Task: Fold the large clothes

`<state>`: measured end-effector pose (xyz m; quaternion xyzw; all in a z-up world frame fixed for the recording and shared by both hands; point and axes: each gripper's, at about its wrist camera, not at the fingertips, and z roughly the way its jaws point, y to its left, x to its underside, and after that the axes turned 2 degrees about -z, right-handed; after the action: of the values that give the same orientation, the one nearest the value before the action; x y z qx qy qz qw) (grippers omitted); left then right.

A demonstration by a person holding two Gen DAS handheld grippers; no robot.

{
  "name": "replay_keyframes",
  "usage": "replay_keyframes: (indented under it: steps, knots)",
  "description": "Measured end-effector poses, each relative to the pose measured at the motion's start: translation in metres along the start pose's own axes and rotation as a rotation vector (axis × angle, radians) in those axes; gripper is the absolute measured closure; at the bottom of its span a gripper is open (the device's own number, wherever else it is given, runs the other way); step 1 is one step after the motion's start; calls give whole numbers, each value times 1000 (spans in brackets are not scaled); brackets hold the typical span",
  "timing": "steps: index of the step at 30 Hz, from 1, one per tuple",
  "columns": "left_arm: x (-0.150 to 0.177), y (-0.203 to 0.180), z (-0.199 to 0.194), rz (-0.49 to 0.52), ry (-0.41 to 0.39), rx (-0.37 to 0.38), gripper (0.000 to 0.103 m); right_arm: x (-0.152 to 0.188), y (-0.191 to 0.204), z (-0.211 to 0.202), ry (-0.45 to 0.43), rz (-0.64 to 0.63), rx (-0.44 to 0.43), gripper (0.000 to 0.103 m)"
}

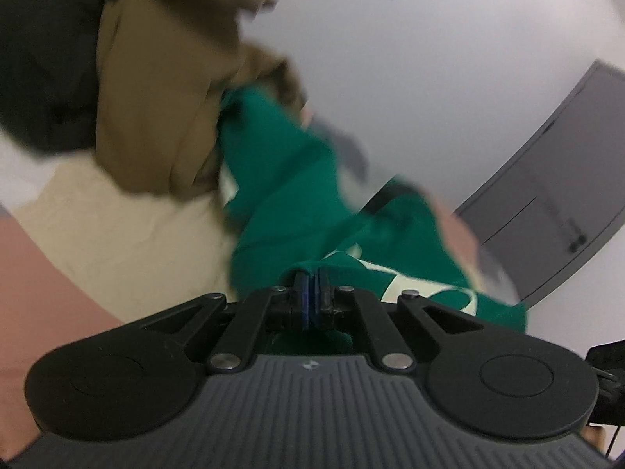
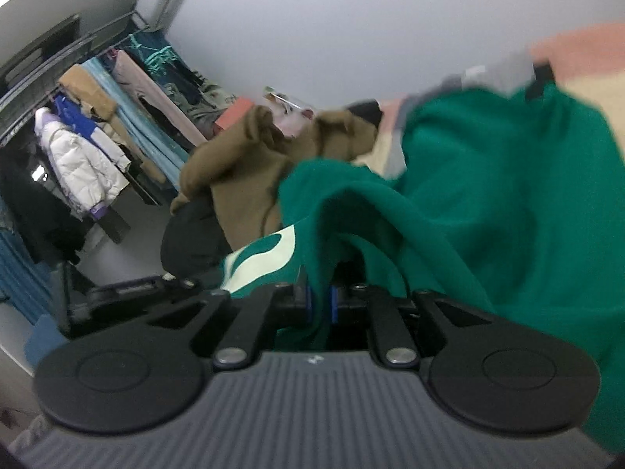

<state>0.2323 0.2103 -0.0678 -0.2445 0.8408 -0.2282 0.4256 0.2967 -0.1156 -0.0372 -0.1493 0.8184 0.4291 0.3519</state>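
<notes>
Green sweater (image 1: 297, 179) cloth is pinched by both tongs, left gripper (image 1: 311, 297) and right gripper (image 2: 318, 299). Brown garment (image 2: 242, 179) lies touching it

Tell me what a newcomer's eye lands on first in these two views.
First, the green garment with pale lettering, filling the middle of both views; the left tongs and the right tongs are each shut on a fold of it. Next, the brown garment heaped just behind it. In the right view, a rack of hanging clothes stands far left.
</notes>
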Motion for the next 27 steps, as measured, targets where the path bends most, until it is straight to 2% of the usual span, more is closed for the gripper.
replay_keyframes:
  steps: [3,7,8,10,11,12,13,14,15,18,22,24,27]
  knots:
    - [6,12,33,-18,45,-10,99,13,-22,13,-5,41,-26,91]
    - [2,14,41,-39,38,9,99,17,-40,13,-15,116,-80,89]
    - [6,12,30,-47,34,14,99,16,-40,11,-14,125,-90,85]
    - [7,11,23,-65,29,19,95,14,-38,4,-5,134,-107,71]
    - [7,8,15,-70,30,18,89,13,-37,1,-2,131,-115,56]
    - [8,4,9,-77,33,15,77,13,-34,-6,-2,123,-124,42]
    - [10,2,1,-84,33,15,68,12,-32,-14,-7,115,-129,38]
    - [11,0,-8,-92,29,9,51,13,-31,-22,-13,108,-129,36]
    - [14,-3,-18,-99,13,-4,46,14,-28,-32,-20,101,-122,35]
    - [23,-10,-47,-99,-12,-36,41,18,-27,-54,-38,116,-72,33]
    - [50,-23,-90,-87,-67,-68,34,34,-33,-87,-60,184,11,33]
    - [70,-27,-103,-90,-55,-66,32,45,-32,-101,-52,160,89,33]
    - [99,-32,-110,-99,5,-87,28,60,-24,-107,-10,65,217,34]
